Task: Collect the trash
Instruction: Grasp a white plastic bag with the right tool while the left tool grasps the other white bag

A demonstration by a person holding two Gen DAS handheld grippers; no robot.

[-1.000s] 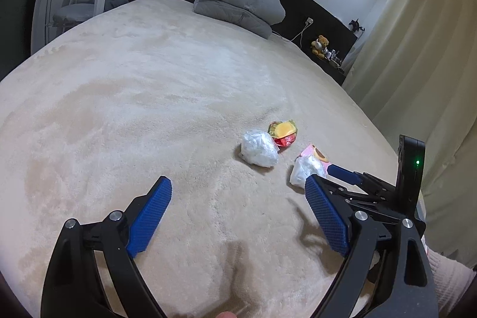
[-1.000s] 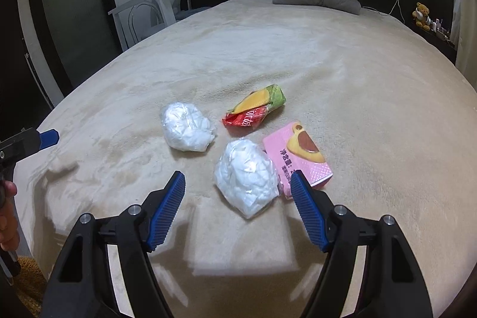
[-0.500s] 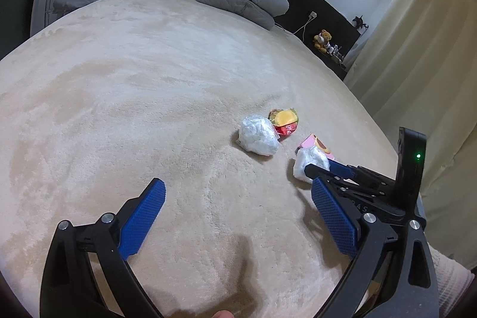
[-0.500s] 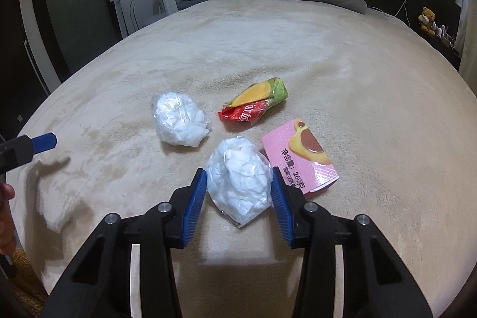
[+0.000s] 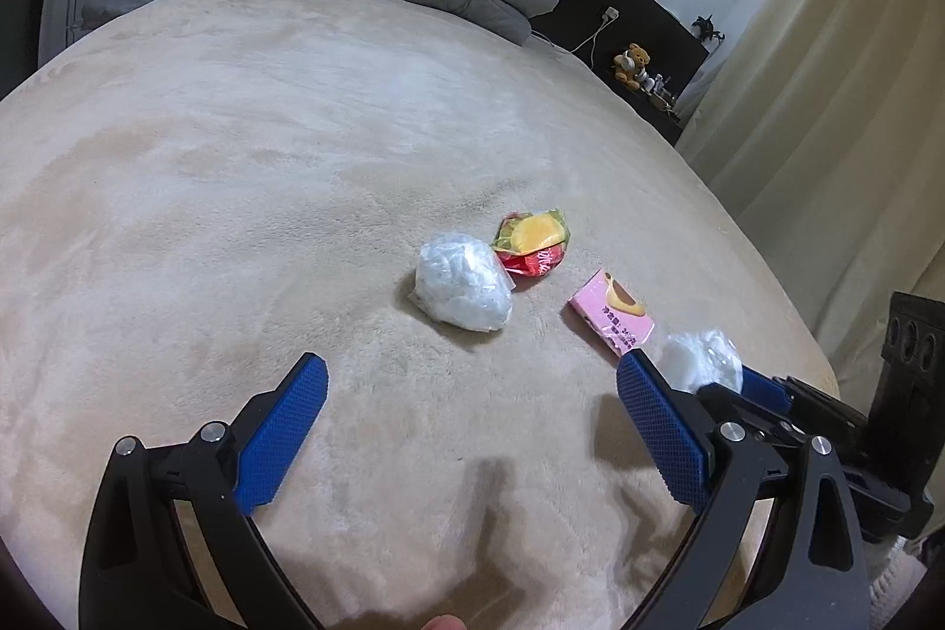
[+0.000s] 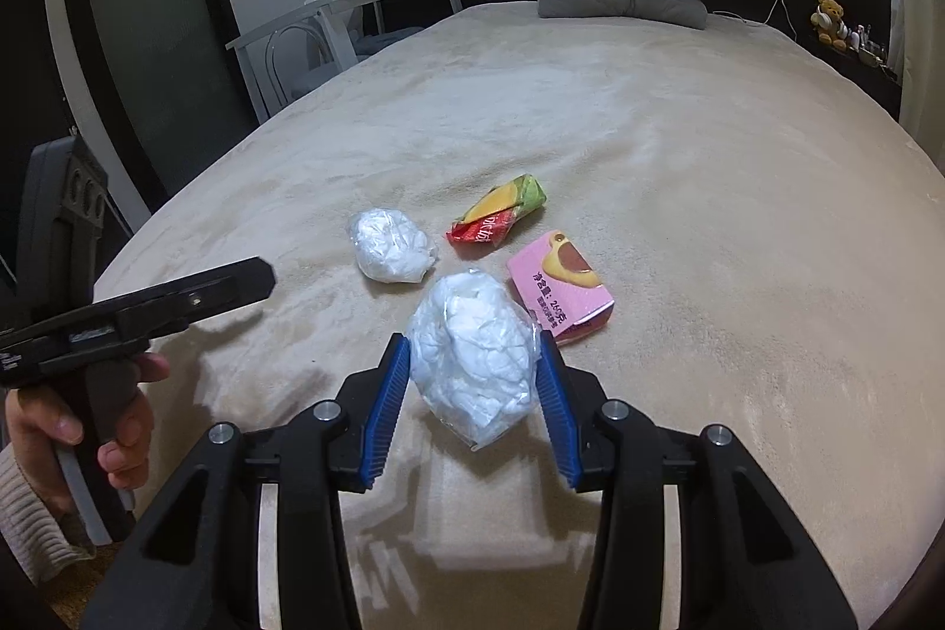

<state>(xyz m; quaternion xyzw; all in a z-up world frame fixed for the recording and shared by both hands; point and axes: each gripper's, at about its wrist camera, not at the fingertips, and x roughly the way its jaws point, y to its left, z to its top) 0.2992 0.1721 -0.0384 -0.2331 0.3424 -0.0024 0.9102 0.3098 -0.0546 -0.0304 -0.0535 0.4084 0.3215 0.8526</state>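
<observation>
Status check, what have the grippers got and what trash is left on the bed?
Right gripper shut on crumpled plastic bag. Left gripper open, empty. Second bag, snack wrapper, pink packet remain.

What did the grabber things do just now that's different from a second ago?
The right hand-held gripper closed on the nearer white plastic bundle and lifted it off the bed. The left hand-held gripper, still open and empty, moved toward the trash. The other white bundle, snack wrapper and pink packet stayed put.
</observation>
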